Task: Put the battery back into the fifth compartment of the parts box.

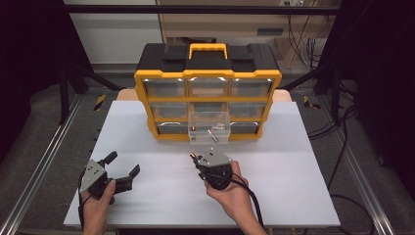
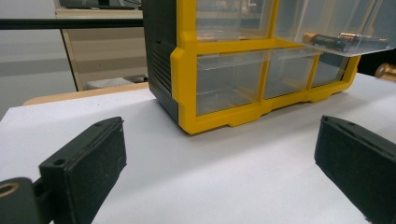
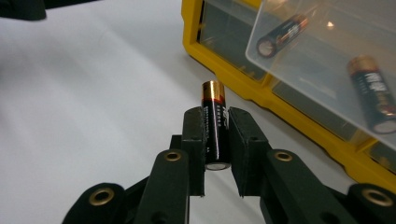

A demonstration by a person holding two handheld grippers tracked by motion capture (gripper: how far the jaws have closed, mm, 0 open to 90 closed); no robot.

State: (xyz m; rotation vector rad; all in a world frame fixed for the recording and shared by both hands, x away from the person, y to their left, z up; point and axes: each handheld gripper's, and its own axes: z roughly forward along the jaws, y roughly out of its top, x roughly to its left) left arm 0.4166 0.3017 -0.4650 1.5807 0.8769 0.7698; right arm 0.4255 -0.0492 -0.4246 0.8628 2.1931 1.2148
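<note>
My right gripper (image 3: 216, 133) is shut on a black battery with a copper-coloured end (image 3: 215, 122), held lengthwise between the pads and raised above the white table. In the high view my right gripper (image 1: 197, 157) hangs just in front of a clear drawer (image 1: 209, 128) pulled out of the yellow and black organiser (image 1: 208, 85). Two more batteries (image 3: 282, 35) lie in that drawer. My left gripper (image 1: 122, 165) rests at the table's front left, its jaws wide apart with nothing between them.
The white tabletop (image 1: 274, 171) stretches between me and the organiser. Its other clear drawers (image 2: 229, 81) are pushed in. Metal rails and black cables run along both sides of the table.
</note>
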